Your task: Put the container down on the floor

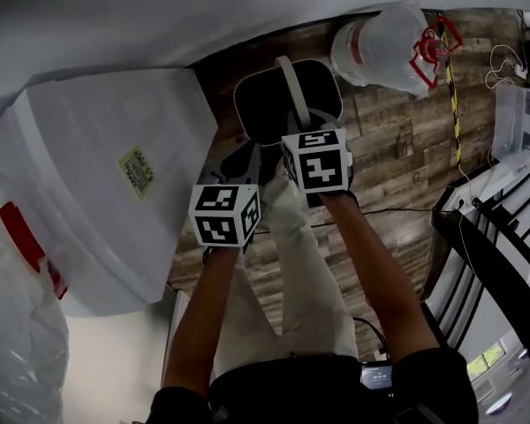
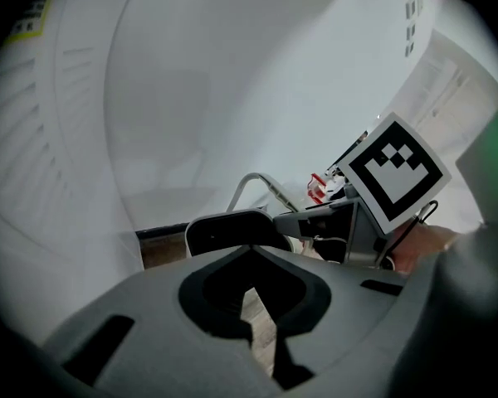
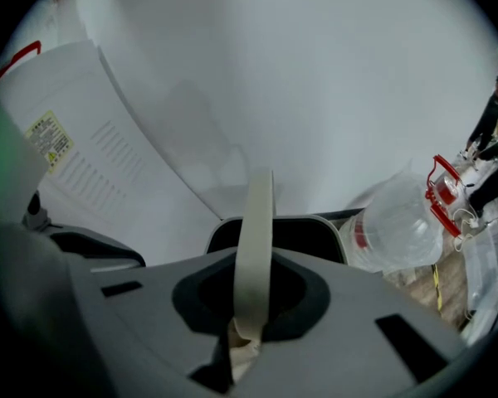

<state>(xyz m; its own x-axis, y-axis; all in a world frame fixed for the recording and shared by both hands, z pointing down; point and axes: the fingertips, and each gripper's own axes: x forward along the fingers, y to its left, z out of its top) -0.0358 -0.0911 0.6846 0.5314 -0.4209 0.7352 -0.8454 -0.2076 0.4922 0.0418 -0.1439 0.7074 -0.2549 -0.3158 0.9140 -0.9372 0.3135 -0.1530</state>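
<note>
A black container (image 1: 265, 104) with a pale rim and a white bail handle (image 1: 293, 87) hangs over the wood floor (image 1: 397, 166), beside a big white box. My right gripper (image 1: 302, 138) is shut on that handle from above. In the right gripper view the handle strap (image 3: 256, 247) runs up out of the jaws (image 3: 245, 338), and the container's rim (image 3: 315, 222) shows beyond it. My left gripper (image 1: 246, 162) hangs just left of the right one. Its jaws (image 2: 253, 322) are shut with nothing between them, and the container (image 2: 228, 230) lies ahead of it.
A large white box (image 1: 97, 184) with a yellow label stands close on the left. A clear water jug (image 1: 380, 47) with a red cap lies on the floor beyond the container. A black metal rack (image 1: 495, 237) and a clear plastic bin (image 1: 517, 117) stand at the right.
</note>
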